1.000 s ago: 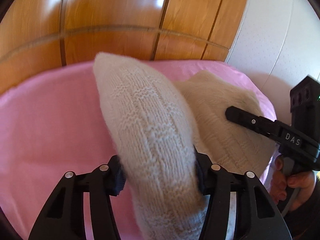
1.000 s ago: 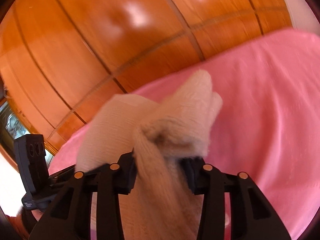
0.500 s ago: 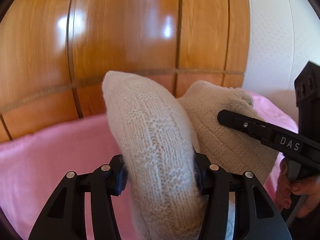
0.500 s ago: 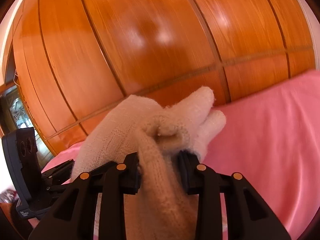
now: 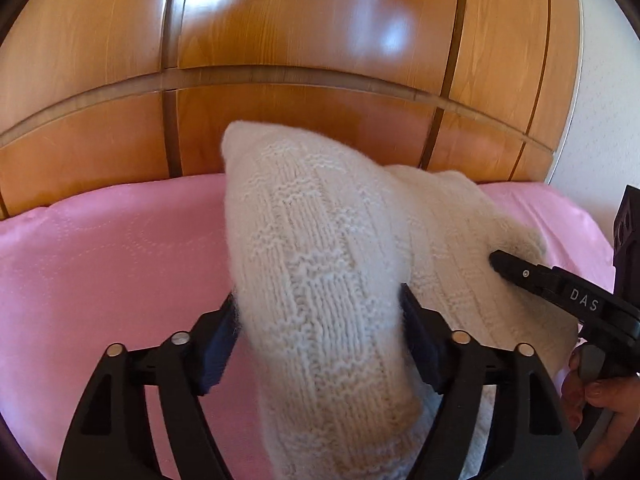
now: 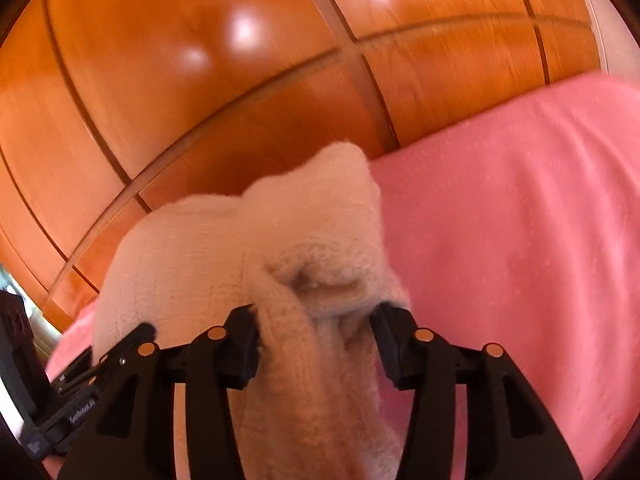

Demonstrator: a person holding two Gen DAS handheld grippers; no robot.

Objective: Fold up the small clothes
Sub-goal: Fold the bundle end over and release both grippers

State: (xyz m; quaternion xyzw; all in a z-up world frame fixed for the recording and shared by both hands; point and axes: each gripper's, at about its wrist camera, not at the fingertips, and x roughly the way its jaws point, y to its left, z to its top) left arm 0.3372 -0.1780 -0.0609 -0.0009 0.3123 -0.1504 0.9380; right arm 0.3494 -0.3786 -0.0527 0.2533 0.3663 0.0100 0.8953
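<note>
- Left gripper: jaws wide, just been opening; cream knitted garment sits between the pads, wool touching both, looks like a loose hold rather than a hard pinch.
- Right gripper: jaws about half apart, also just been opening; a bunched fold of the same garment lies between the pads, touching the left pad, a small gap at the right pad.
- Garment is lifted in a hump above the pink bedspread, stretched between the two grippers.
- In the left wrist view, the right gripper's finger lies against the garment's right side; a person's hand grips the handle.
- Glossy wooden panels behind the bed.
- Right view blurred.
</note>
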